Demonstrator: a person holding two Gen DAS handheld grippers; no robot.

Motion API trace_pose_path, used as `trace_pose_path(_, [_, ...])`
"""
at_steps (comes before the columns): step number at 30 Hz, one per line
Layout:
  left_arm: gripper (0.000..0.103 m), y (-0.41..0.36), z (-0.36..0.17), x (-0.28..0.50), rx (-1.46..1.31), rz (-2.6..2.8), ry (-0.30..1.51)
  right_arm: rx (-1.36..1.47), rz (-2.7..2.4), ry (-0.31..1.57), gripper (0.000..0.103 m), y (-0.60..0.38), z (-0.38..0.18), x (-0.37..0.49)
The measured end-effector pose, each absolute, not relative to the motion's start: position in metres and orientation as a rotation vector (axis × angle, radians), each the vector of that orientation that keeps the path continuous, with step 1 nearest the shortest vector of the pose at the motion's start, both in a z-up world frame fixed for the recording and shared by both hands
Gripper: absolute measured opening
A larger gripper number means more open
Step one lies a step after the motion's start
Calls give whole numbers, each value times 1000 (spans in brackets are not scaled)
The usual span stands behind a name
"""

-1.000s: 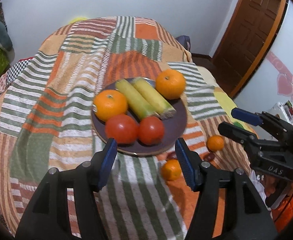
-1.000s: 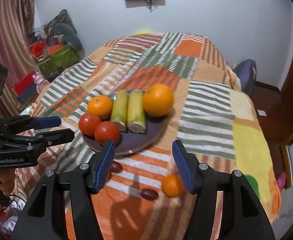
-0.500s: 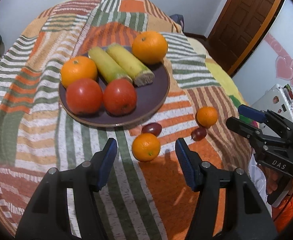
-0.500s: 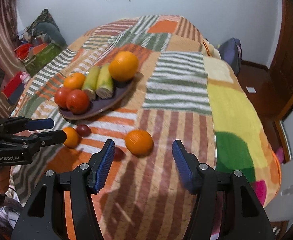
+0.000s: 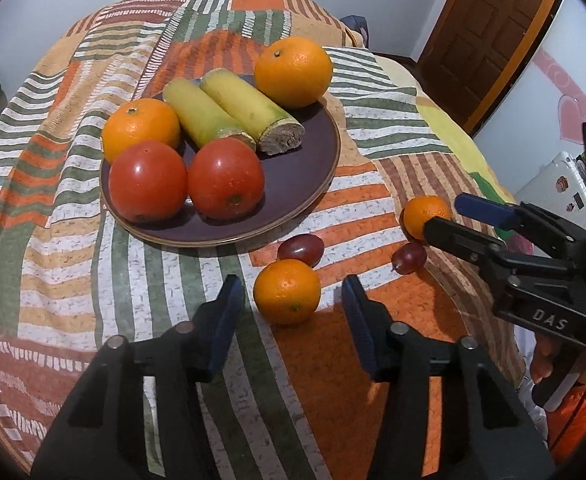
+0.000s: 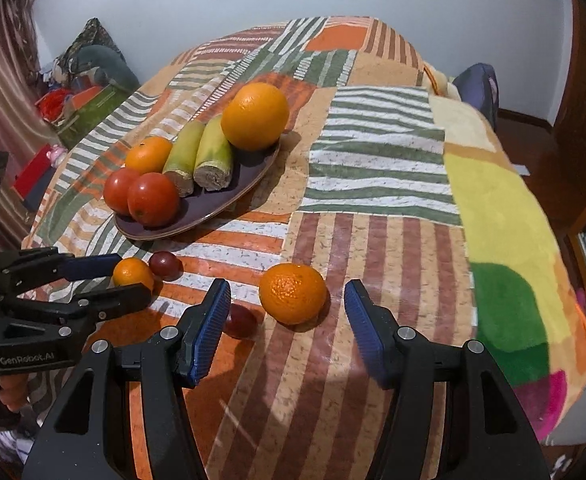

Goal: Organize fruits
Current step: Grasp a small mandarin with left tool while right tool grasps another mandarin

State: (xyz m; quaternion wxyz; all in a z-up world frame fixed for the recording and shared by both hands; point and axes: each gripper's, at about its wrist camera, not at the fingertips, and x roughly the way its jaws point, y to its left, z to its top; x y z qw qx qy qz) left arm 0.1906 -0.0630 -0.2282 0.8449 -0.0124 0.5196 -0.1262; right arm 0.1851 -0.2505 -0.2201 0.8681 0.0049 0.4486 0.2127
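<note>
Beneath both tongs spreads a patchwork blanket (image 6: pixel 377 184) of orange, green and white stripes, covering the whole surface; pale walls, a brown wooden door (image 5: pixel 489 28) far right of the left tongs and a heap of clutter (image 6: pixel 81 92) far left of the right tongs close the room. Ahead of both tongs sits a dark purple plate (image 5: pixel 293 176) with two oranges, two tomatoes and two cut yellow-green stalks. The left gripper (image 5: pixel 293 312) stands spread, its jaws just closing in, a small orange (image 5: pixel 287 292) between its tips, untouched. The right gripper (image 6: pixel 287 312) is spread likewise around a second small orange (image 6: pixel 293 298), pads clear. A dark grape (image 6: pixel 241 320) is half hidden behind its left finger; another grape (image 5: pixel 301 246) lies just beyond the left tongs' orange. A screen on the wall is cut off at the top.
</note>
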Motion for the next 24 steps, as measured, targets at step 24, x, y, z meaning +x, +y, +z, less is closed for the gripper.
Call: trace_pose_path(24, [35,-47,-188,198,-15,-259,981,-18,481,910,36,-236,-208,190])
